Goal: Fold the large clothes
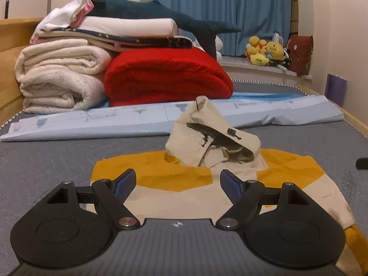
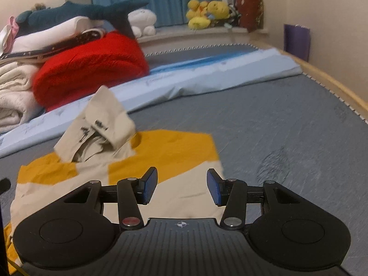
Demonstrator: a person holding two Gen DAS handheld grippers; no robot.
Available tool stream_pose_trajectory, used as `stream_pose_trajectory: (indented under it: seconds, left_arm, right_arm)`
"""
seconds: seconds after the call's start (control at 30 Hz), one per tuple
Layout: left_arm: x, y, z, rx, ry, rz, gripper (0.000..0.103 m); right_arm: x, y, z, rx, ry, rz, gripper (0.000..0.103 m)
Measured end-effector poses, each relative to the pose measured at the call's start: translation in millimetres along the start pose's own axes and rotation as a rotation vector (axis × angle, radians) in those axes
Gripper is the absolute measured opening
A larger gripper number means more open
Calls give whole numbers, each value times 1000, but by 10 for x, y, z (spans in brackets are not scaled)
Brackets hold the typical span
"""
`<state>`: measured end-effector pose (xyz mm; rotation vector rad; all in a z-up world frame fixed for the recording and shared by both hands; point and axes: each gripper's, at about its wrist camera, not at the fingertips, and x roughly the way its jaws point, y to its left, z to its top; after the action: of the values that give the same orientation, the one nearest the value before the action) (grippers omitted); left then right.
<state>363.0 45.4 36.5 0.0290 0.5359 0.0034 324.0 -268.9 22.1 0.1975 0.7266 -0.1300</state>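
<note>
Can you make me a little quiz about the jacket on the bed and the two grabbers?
1. True or false: the left gripper is pinching the jacket.
2. What sticks up from the jacket? A) its hood B) a shoe C) a book
3. Fill in: behind the jacket sits a folded ___ blanket.

Key: 1 false, its jaws stand open with nothing between them, like the right gripper. 2 A. 3 red.
</note>
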Motion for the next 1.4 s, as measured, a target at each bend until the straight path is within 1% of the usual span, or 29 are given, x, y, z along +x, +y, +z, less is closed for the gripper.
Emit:
stream_pose_trajectory:
  seconds: [0.13, 0.17, 0.23, 0.3, 0.4, 0.43, 0.5, 0.57, 0.63, 0.77, 0.83, 0.9, 0.93, 0.97, 1.0, 1.07, 1.13, 1.2, 1.27, 1.3, 1.4]
  left_arm:
    - [24, -7, 12, 20, 3, 6, 83]
    - [21, -20, 21, 34, -1, 8, 82]
    - [8, -19, 39, 56, -2, -3, 74]
    - [-9, 2, 83, 58, 13, -25, 62]
    - [30, 68, 207, 13, 45, -46, 52]
    - [100, 82, 278, -7, 69, -47, 50]
    - [309, 107, 458, -49, 120, -39, 42]
    - [582, 123, 684, -96, 155, -35, 42]
    - [877, 134, 912, -136, 160, -47, 42]
    - [1583, 136, 1272, -157, 181, -36, 42]
    - [1994, 150, 1398, -167, 183, -32, 42]
    - [2394, 207, 1468, -195, 193, -42, 42]
    - [2573, 232, 1482, -203, 195, -45, 42]
    - [2770, 252, 1489, -208, 196, -42, 42]
    - [2934, 260, 1487, -209, 196, -36, 42]
    - [3274, 308, 1472, -227, 202, -27, 42]
    - [3542, 351, 1440, -272, 208, -19, 47]
    - [3752, 376, 1418, -308, 205, -13, 62]
    - [3929, 374, 1398, -326, 198, -7, 73]
    - [4008, 360, 1390, -333, 201, -3, 74]
    - [4202, 256, 1362, -326, 228, -14, 74]
  right_arm:
    - [36, -102, 54, -5, -26, -19, 49]
    - [50, -111, 61, -8, -31, -28, 49]
    - [79, -135, 85, -8, -36, -39, 49]
    - [102, -143, 112, -5, -40, -38, 49]
    - [138, -148, 154, -15, -55, -40, 49]
    - [149, -149, 171, -13, -58, -44, 49]
    - [180, -150, 207, -6, -58, -43, 49]
    - [206, -143, 229, -1, -55, -35, 49]
    - [239, -128, 240, -10, -45, -21, 49]
    - [291, -105, 262, -11, -22, 2, 49]
    - [333, -83, 267, -21, -9, 13, 42]
    - [376, -53, 254, -37, 7, 22, 22]
    - [395, -39, 245, -43, 15, 28, 18]
    - [407, -28, 237, -47, 20, 33, 11]
    - [415, -21, 231, -50, 24, 37, 8]
    - [427, -1, 223, -55, 27, 40, 8]
    - [465, 6, 221, -52, 36, 37, 8]
    - [522, 4, 220, -29, 54, 30, 9]
    - [553, 28, 207, -19, 65, 34, 9]
    - [562, 54, 197, -24, 67, 38, 9]
    - [589, 117, 161, -52, 79, 45, 9]
